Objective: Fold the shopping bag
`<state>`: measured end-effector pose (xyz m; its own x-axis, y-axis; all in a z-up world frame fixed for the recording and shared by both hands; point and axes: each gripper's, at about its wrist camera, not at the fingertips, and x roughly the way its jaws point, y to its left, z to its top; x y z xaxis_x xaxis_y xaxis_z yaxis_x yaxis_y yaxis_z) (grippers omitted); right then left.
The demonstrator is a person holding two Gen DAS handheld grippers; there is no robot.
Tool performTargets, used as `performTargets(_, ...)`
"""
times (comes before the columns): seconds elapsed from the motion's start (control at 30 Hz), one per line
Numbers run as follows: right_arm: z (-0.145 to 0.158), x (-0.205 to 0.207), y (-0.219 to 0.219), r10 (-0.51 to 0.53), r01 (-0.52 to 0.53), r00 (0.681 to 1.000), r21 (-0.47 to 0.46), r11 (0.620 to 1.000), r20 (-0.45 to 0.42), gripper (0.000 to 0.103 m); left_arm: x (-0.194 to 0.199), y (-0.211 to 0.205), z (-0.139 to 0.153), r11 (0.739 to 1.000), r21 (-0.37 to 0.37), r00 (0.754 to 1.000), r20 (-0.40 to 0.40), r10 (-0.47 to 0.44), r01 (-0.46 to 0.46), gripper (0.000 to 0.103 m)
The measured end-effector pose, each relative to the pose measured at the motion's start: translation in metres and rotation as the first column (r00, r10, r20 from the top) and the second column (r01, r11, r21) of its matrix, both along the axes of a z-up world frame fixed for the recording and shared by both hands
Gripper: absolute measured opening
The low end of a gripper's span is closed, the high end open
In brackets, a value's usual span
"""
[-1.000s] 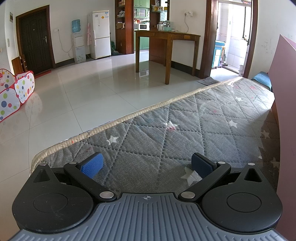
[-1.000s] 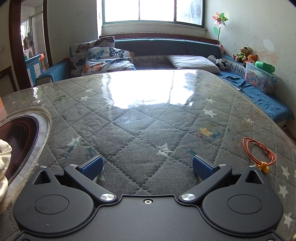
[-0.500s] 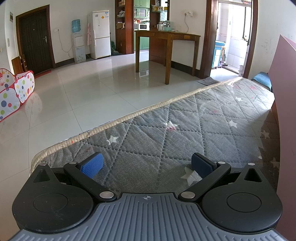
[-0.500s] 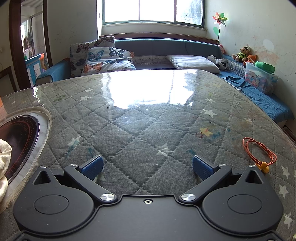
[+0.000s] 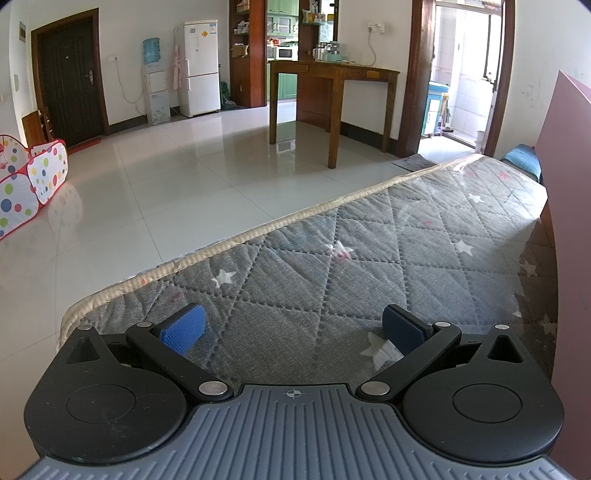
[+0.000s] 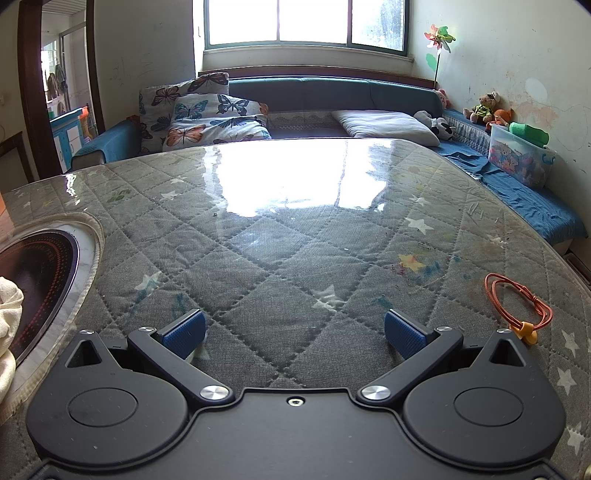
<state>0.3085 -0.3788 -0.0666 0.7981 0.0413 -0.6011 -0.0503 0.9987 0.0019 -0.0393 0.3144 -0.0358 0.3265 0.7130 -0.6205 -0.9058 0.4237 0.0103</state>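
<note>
Left wrist view: a polka-dot play tent sits at the far left on a glossy white tiled floor. Behind it are a dark door, a water dispenser and a white fridge. A wooden side table stands mid-room, with a bright doorway to its right. In the foreground the left gripper hovers low over the table, which is covered in grey quilted cloth with white stars under clear plastic. Its blue-padded jaws are spread wide with nothing between them. A pink board rises at the right edge.

Right wrist view: at the far left edge a bunch of cream cloth, likely the shopping bag, lies on a round black inset in the table, well left of the right gripper. The right gripper's jaws also stand wide and empty over the quilted cover. Window light glares on the plastic. Beyond are butterfly pillows on a teal sofa under a window. An orange cord loop lies on the table at the right, with a pinwheel and soft toys by the wall
</note>
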Motion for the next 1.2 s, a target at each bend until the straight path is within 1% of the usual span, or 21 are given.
performTargets(1.2, 0.0011, 0.0001, 0.0017, 0.000, 0.000, 1.000, -0.005, 1.000, 0.000, 0.103, 0.0039, 0.0030, 0.0003, 1.000, 0.001, 1.000, -0.004, 0.000, 0.000, 0.103)
